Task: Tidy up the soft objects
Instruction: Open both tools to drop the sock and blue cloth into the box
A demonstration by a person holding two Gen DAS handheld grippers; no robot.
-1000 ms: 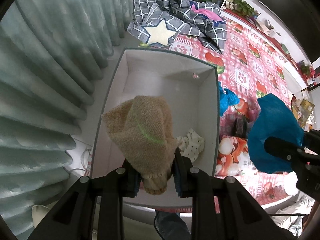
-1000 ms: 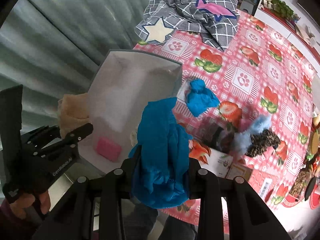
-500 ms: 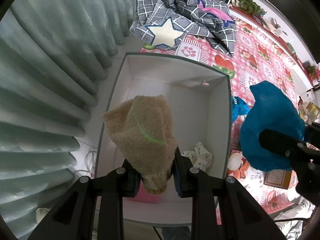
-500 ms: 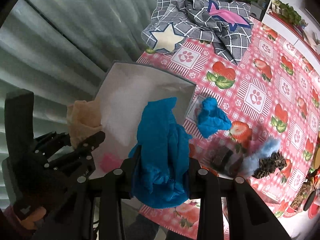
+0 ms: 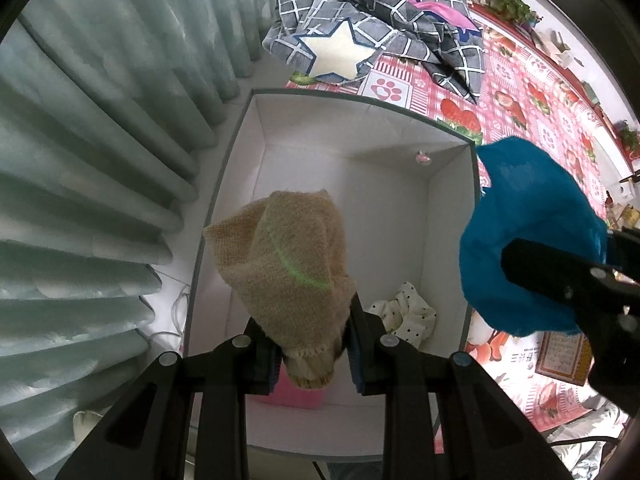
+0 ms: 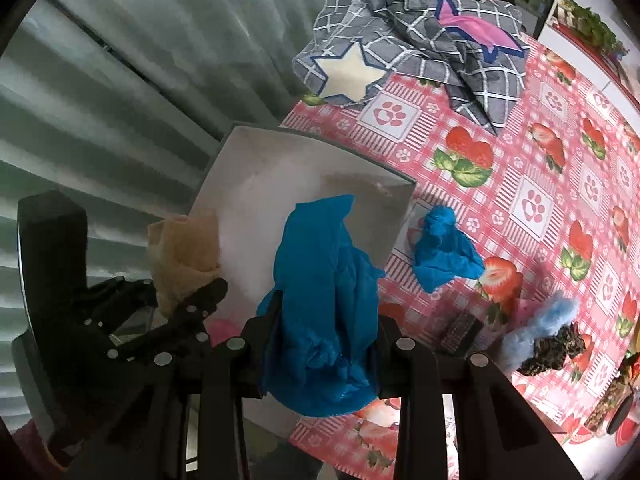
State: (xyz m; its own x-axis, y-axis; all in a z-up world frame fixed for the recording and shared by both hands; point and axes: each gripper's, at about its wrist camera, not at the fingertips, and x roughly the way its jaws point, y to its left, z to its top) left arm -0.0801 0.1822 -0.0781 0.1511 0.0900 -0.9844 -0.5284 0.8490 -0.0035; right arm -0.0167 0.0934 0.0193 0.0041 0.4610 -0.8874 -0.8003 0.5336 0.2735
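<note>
My left gripper is shut on a beige knitted cloth and holds it above the open white box. The box holds a white dotted cloth and a pink item. My right gripper is shut on a bright blue cloth and holds it over the box's right wall; the blue cloth also shows in the left wrist view. The left gripper with the beige cloth shows in the right wrist view.
A grey checked star-print cloth lies at the table's far end. A second blue cloth, a light blue fluffy item and a dark mottled item lie on the red patterned tablecloth. Pale curtains hang to the left.
Both grippers have moved forward over the box with their cloths. The blue cloth has come closer to the box's right wall.
</note>
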